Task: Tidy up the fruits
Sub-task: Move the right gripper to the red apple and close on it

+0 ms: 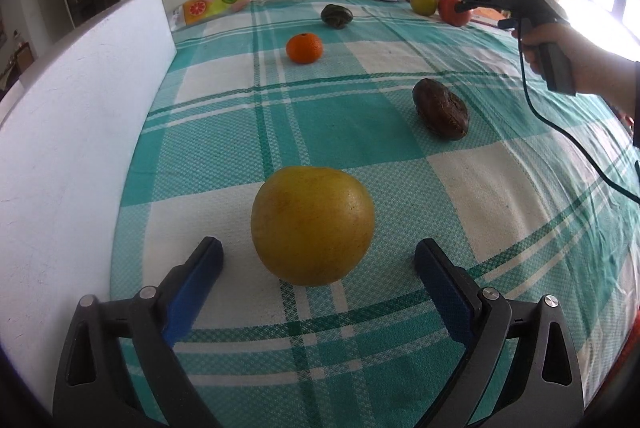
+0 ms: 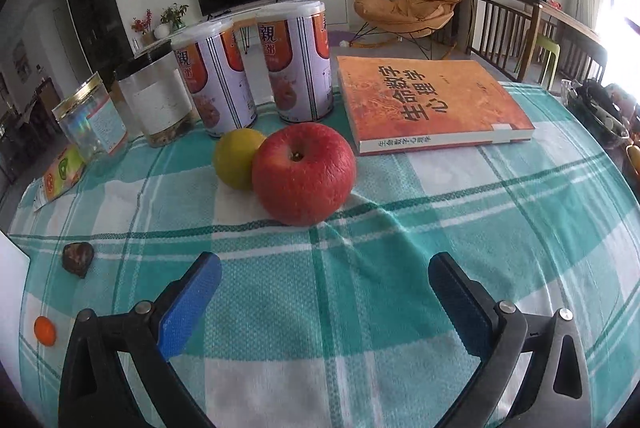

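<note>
In the left wrist view a large yellow fruit (image 1: 313,226) lies on the checked tablecloth just ahead of my open left gripper (image 1: 319,262), between its blue pads and apart from them. Farther off lie a brown wrinkled fruit (image 1: 441,114), a tangerine (image 1: 304,47) and a dark green fruit (image 1: 337,15). In the right wrist view my open right gripper (image 2: 325,274) hovers short of a red apple (image 2: 304,173) with a yellow-green fruit (image 2: 237,158) touching it behind. The right gripper also shows in the left wrist view (image 1: 464,4), close to the apple (image 1: 451,9).
A white board (image 1: 76,132) borders the table's left side. Two printed cans (image 2: 256,76), clear jars (image 2: 154,96) and an orange book (image 2: 428,100) stand along the far edge. A fruit-print packet (image 2: 60,174) lies at far left. A cable (image 1: 560,124) trails from the right gripper.
</note>
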Motion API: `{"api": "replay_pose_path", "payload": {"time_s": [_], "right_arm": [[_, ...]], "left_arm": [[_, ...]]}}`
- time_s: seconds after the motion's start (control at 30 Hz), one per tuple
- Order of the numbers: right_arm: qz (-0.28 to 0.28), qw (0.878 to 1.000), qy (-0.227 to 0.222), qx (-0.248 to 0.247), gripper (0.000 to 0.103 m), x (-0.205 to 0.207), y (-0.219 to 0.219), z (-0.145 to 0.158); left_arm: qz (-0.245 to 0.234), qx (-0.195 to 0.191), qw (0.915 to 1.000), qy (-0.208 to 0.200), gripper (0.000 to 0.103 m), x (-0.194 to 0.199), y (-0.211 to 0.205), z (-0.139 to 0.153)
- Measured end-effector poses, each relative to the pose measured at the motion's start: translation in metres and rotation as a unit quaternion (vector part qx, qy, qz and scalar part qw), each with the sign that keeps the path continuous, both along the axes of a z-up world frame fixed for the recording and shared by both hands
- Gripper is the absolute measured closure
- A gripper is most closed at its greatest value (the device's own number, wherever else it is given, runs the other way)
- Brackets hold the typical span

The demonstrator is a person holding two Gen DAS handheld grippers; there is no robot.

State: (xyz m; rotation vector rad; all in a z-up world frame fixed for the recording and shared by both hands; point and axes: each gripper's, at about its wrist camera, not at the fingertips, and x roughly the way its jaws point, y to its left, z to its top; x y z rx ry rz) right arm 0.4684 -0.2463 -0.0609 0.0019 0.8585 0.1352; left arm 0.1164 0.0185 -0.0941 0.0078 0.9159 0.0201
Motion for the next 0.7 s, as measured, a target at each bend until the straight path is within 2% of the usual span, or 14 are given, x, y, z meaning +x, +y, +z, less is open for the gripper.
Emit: {"api": "replay_pose_path", "payload": {"time_s": [0.13,0.2,0.27,0.33,0.5,0.63,0.7], "right_arm": [[0.001,1.0,-0.006,-0.024,0.012,0.029,0.012,-0.004],[0.013,1.0,0.0,-0.006,0.033,0.036,0.012,-0.005],[0.01,1.0,0.004,-0.005,0.034,0.035,0.011,-0.004],[0.006,1.0,0.005,0.017,0.035,0.023,0.005,-0.003],[0.009,0.994,0.031,0.109,0.035,-0.044,-0.013,-0.002],[0.031,0.988,0.054,0.144,0.035,-0.133,-0.016,-0.003],[0.034,0.986,0.059,0.154,0.035,-0.183,-0.015,-0.002]], "left_arm": [[0.0,0.001,1.0,0.0,0.004,0.0,0.0,0.0],[0.0,0.001,1.0,0.0,0.004,0.0,0.0,0.0],[0.0,0.001,1.0,0.001,0.004,0.0,0.0,0.0],[0.0,0.0,1.0,0.001,0.004,0.0,0.0,0.0],[0.0,0.0,1.0,0.001,0.004,0.0,0.0,0.0],[-0.001,-0.003,1.0,0.001,0.004,0.0,0.002,0.0],[-0.006,-0.02,0.9998,-0.004,0.005,-0.002,0.006,0.002]]}}
